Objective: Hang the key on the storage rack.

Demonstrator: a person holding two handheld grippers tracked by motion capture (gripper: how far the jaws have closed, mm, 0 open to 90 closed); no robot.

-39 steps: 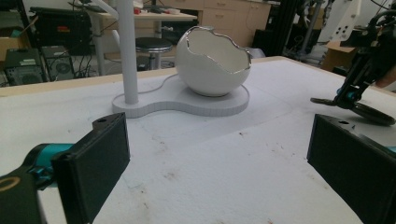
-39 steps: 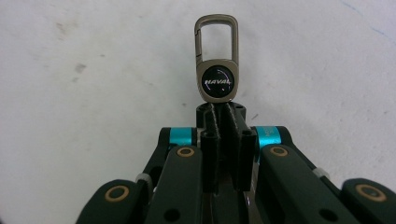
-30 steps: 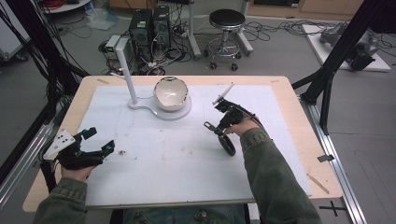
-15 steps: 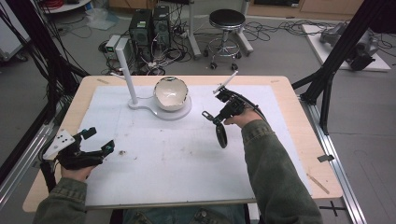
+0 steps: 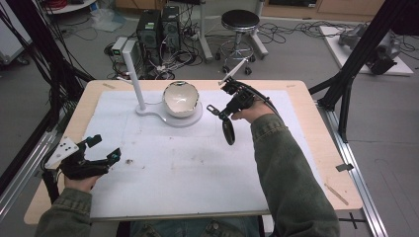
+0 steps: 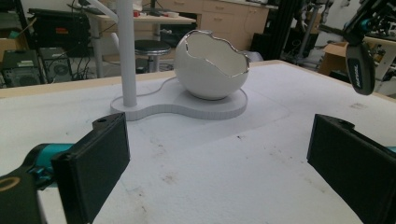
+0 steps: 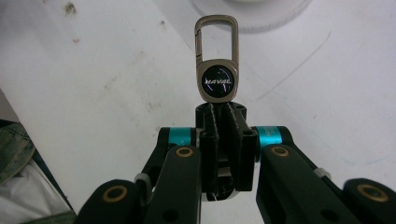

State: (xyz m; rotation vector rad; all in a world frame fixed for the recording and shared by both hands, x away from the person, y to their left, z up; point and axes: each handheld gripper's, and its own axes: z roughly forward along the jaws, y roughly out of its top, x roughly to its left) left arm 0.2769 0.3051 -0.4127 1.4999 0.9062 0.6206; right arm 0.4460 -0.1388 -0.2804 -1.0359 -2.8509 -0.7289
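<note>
Sleeves of olive-green cloth cover both forearms, which come in from the near edge of the white-topped wooden table (image 5: 163,173). The right forearm stretches far forward over the white mat, wrist bent, so that the right gripper (image 5: 220,112) hangs above the table with its jaws turned down and toward the person's left. Those jaws are pressed tight together on a black key fob with a bronze metal carabiner clip and a round "HAVAL" badge (image 7: 216,70). In the right gripper view the clip and badge stand out beyond the jaw tips; in the high view the fob's dark body dangles below the gripper, clear of the mat, just right of the white eggshell-shaped bowl with a jagged silver rim (image 5: 181,98). That bowl sits on a flat white base that also carries a white upright post (image 5: 134,79).

The left hand rests low near the table's front left corner, its left gripper (image 5: 107,154) lying roughly level and pointing across the mat. Its two jaws stand wide apart with nothing between them.
</note>
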